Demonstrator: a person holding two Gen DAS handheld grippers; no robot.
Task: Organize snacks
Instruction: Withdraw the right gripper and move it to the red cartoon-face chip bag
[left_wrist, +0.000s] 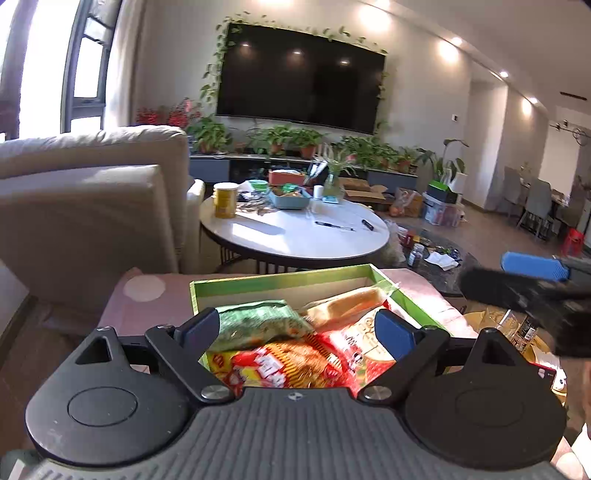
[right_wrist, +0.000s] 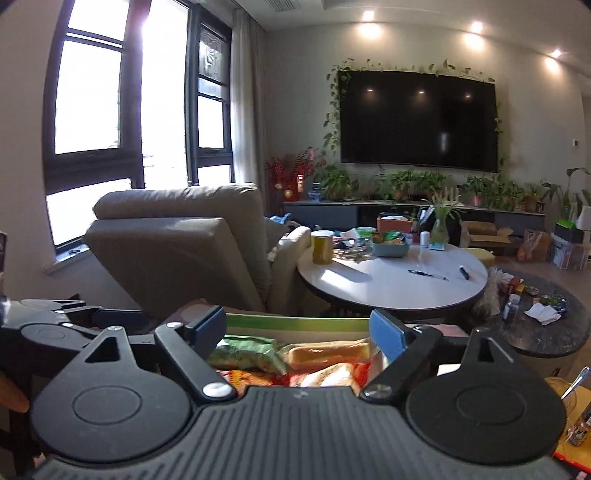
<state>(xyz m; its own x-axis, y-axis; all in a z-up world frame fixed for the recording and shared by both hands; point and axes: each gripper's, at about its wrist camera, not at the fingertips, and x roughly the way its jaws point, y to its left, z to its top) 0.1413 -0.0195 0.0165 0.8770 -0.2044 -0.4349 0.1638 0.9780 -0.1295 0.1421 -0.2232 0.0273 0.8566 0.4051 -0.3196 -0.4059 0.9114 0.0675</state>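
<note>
fingers: left gripper (left_wrist: 297, 326) wide apart, empty | right gripper (right_wrist: 297, 330) wide apart, empty | pose: both level above near edge of green box (left_wrist: 258, 286) | snack packets (left_wrist: 280, 354) piled inside box

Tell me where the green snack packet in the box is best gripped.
Grip the green snack packet by its raised right end, coming from above. It lies tilted on the red packets inside the green box, so that end looks free, while the box walls block a sideways approach.
</note>
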